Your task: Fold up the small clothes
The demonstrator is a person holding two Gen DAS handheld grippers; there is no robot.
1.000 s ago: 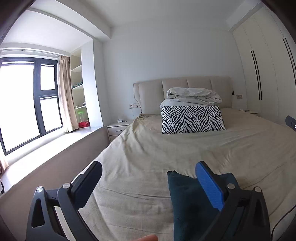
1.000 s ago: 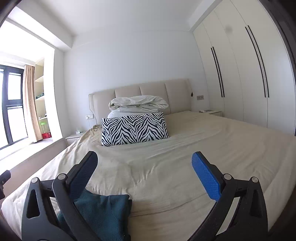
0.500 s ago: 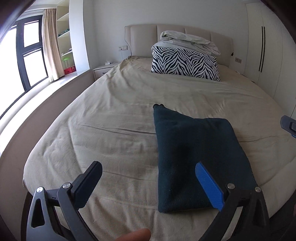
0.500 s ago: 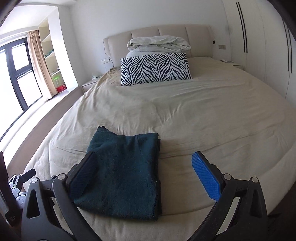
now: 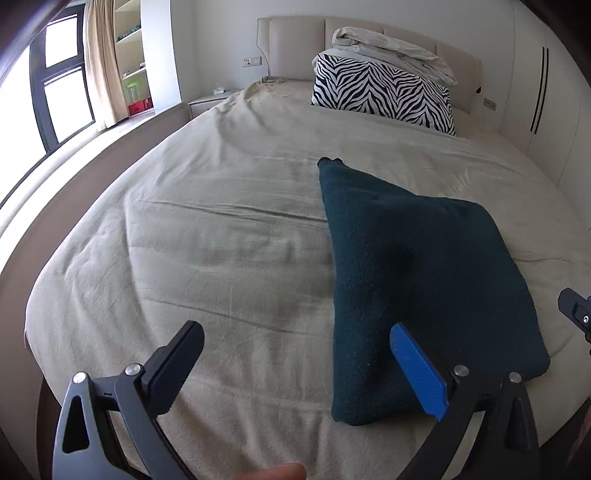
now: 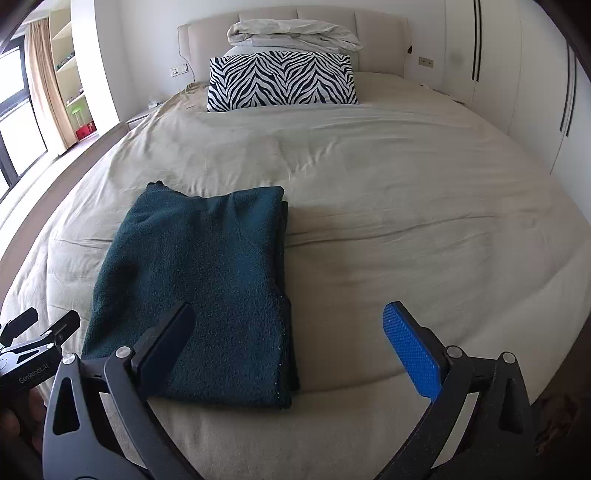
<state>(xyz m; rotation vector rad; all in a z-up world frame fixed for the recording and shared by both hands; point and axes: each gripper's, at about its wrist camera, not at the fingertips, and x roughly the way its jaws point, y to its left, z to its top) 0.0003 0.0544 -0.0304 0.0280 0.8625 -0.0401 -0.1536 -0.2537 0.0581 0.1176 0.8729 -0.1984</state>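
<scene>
A dark teal knit garment (image 5: 417, 280) lies folded in a flat rectangle near the foot of the bed; it also shows in the right wrist view (image 6: 207, 295). My left gripper (image 5: 295, 343) is open and empty, held above the bed's foot with its blue finger over the garment's near left part. My right gripper (image 6: 288, 325) is open and empty, held above the garment's near right edge. Neither gripper touches the cloth.
The beige bed (image 5: 207, 229) fills both views. A zebra-print pillow (image 6: 282, 79) with a bundled white duvet (image 6: 291, 35) on it stands at the headboard. A window and shelves are at the left, white wardrobes (image 6: 517, 74) at the right.
Both grippers have tilted down and risen, so the whole folded garment has come into view. Both stay open. The garment has not moved.
</scene>
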